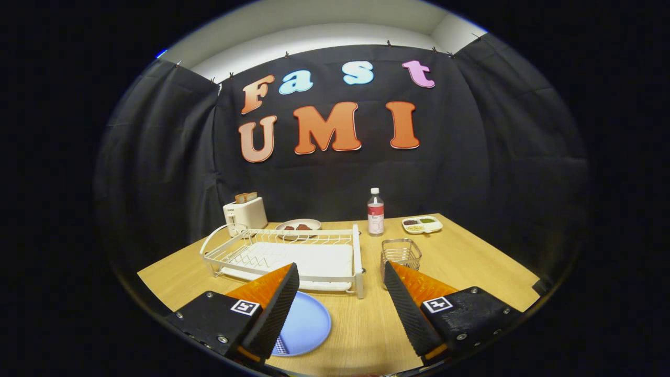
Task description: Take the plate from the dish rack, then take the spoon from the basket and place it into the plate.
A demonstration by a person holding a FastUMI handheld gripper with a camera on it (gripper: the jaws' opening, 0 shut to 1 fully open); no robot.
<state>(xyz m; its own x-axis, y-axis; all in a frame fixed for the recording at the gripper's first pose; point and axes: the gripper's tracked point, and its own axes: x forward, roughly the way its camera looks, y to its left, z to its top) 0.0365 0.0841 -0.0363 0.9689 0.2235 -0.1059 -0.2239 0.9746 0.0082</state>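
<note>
A light blue plate (306, 324) lies flat on the wooden table (471, 262), in front of the white dish rack (293, 254) and partly under my left finger (277, 309). A small pale, gridded piece (280, 346) shows on the plate's near edge beside that finger; I cannot tell what it is. The wire basket (400, 253) stands just right of the rack, beyond my right finger (405, 309), and looks empty. My gripper (340, 267) hangs above the table with its fingers wide apart and nothing between them.
A white toaster (245, 213) with bread stands behind the rack. A plate with food (298, 226), a bottle (375, 212) and a divided snack tray (422, 224) line the back of the table. Bare wood lies between my fingers.
</note>
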